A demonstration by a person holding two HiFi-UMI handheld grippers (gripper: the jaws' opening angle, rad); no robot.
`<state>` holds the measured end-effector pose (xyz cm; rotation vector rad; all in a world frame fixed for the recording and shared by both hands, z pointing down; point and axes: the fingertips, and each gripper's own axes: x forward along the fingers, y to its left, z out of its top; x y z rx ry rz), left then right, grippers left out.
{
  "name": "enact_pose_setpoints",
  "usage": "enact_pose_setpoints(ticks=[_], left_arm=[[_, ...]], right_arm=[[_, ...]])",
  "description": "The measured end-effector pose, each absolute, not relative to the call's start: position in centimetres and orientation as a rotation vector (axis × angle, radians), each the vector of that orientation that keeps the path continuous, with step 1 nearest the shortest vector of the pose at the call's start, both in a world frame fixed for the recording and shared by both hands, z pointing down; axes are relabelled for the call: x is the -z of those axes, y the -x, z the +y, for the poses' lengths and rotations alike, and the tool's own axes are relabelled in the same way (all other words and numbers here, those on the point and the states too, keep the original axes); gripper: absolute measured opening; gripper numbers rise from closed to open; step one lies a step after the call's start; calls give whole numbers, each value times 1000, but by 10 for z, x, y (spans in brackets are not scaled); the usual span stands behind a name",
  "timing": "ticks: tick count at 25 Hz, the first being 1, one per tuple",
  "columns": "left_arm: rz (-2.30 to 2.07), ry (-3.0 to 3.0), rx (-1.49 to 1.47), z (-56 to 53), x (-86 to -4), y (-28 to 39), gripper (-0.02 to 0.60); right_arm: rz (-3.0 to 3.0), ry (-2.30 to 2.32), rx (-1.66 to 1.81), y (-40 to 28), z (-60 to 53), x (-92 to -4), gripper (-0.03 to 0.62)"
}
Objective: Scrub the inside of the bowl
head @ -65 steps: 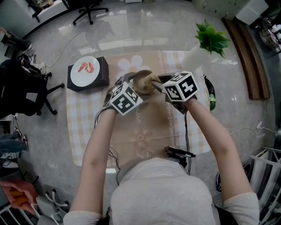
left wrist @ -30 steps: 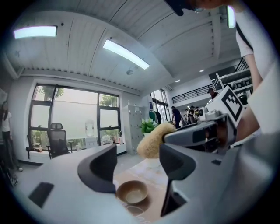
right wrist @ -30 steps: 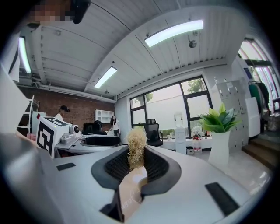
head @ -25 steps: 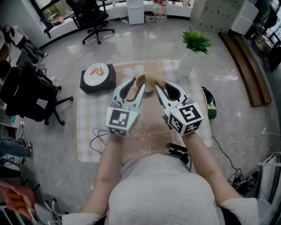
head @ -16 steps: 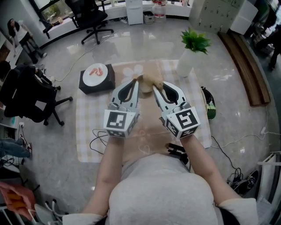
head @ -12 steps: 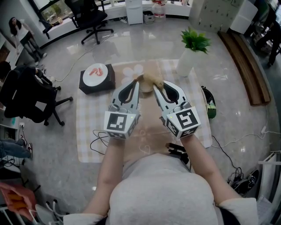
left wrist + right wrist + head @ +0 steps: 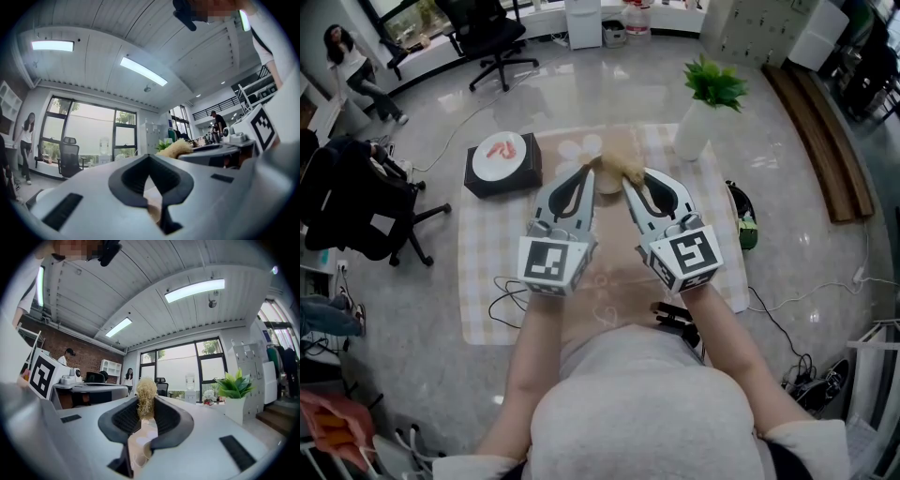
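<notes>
Both grippers are raised above the table and point away from me. My left gripper (image 7: 592, 169) is shut with nothing between its jaws, and its tips (image 7: 150, 157) meet. My right gripper (image 7: 627, 178) is shut on a straw-coloured scrubber (image 7: 614, 164), whose tuft (image 7: 146, 399) sticks up from between the pads. The scrubber (image 7: 176, 147) also shows in the left gripper view, just to the right. The beige bowl (image 7: 607, 181) stands on the table below, mostly hidden between the two grippers.
A checked cloth (image 7: 487, 272) covers the table. A white plate with shrimp (image 7: 498, 150) sits on a black box at the back left. A potted plant (image 7: 694, 131) stands at the back right. A black device (image 7: 675, 314) lies at the front edge. Office chairs stand beyond.
Both grippers have lifted away from the bowl and come up toward me. The left jaws have closed empty. The right gripper still holds the scrubber.
</notes>
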<state>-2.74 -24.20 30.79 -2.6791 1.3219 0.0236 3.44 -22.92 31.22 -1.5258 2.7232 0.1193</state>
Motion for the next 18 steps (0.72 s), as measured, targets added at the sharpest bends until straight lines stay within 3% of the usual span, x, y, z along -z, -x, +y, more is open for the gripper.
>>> enact_pose_setpoints(ticks=[18], left_arm=[[1313, 2676, -35, -236, -300, 17, 11]], right_arm=[[2707, 1530, -142, -34, -226, -306, 77]])
